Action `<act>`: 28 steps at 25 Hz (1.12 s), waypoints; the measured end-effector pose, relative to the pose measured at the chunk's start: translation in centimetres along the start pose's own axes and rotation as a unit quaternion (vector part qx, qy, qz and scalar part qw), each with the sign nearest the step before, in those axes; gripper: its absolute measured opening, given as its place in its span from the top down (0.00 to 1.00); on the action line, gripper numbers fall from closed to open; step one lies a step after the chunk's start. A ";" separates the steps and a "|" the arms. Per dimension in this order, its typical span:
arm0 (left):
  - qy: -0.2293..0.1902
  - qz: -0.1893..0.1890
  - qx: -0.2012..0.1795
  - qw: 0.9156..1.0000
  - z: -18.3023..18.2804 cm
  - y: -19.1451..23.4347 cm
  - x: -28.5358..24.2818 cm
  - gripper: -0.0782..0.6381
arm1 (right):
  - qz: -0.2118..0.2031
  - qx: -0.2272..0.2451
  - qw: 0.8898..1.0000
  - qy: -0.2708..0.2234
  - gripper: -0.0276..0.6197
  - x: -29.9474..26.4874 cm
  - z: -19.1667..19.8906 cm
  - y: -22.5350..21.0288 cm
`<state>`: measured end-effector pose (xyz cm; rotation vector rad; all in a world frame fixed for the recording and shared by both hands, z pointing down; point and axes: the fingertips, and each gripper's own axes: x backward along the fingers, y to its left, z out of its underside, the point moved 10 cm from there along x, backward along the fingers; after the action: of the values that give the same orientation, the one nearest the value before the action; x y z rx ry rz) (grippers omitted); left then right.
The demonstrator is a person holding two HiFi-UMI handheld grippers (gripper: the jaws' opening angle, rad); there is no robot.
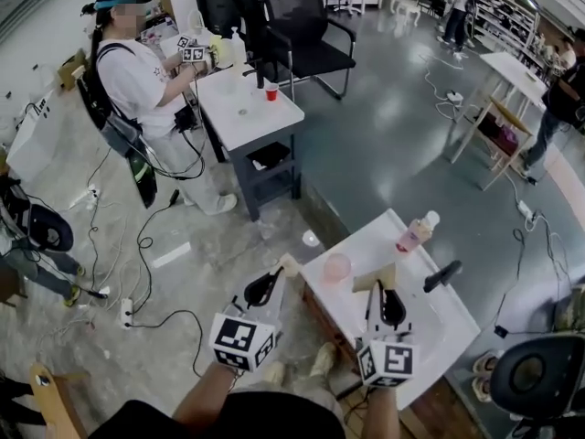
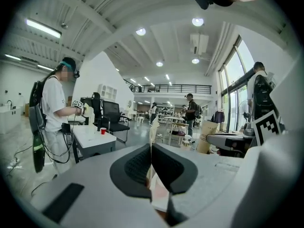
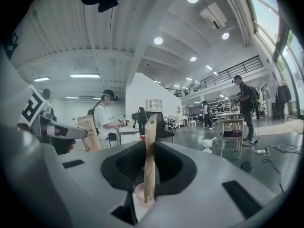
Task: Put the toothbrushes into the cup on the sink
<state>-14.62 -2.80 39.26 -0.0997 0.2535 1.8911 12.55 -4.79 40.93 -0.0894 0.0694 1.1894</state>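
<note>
In the head view a translucent pink cup [image 1: 336, 268] stands on the near left part of the white sink unit [image 1: 439, 327]. My left gripper [image 1: 277, 275] hangs just left of the cup, shut on a toothbrush in a tan paper sleeve [image 1: 290, 263]. My right gripper [image 1: 384, 291] is over the sink to the right of the cup, shut on a second sleeved toothbrush [image 1: 375, 280]. The left gripper view shows its jaws [image 2: 151, 148] closed on the sleeve's thin edge [image 2: 153, 127]. In the right gripper view the sleeve [image 3: 150, 151] stands upright between the jaws [image 3: 150, 148], with the cup [image 3: 141, 194] below.
A black tap [image 1: 442, 275] and a pink bottle [image 1: 416, 233] are on the sink. Beyond it, another person [image 1: 137, 80] works at a white table [image 1: 247, 108] bearing a red cup [image 1: 271, 91], beside a black chair [image 1: 302, 35]. Cables [image 1: 146, 245] run across the floor.
</note>
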 end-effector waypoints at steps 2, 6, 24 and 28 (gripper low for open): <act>0.001 -0.015 0.004 1.000 0.3 0.0 -0.7 0.89 | -0.019 0.002 1.000 0.002 0.87 -1.4 0.2 -0.6; 0.008 -0.047 0.014 0.999 0.9 -0.2 -1.5 0.89 | -0.055 0.000 0.998 0.008 0.87 -3.7 0.7 -1.6; 0.030 -0.140 0.045 0.989 4.1 0.1 -2.8 0.89 | -0.144 -0.012 0.988 0.053 0.87 -10.5 5.3 -2.7; 0.038 -0.149 0.048 0.987 5.0 -0.2 -3.2 0.89 | -0.149 -0.012 0.987 0.063 0.87 -11.3 6.5 -3.2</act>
<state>-13.13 -4.64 44.68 -0.1355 0.3612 1.5766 11.38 -15.68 48.60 -0.1890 0.1479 0.8848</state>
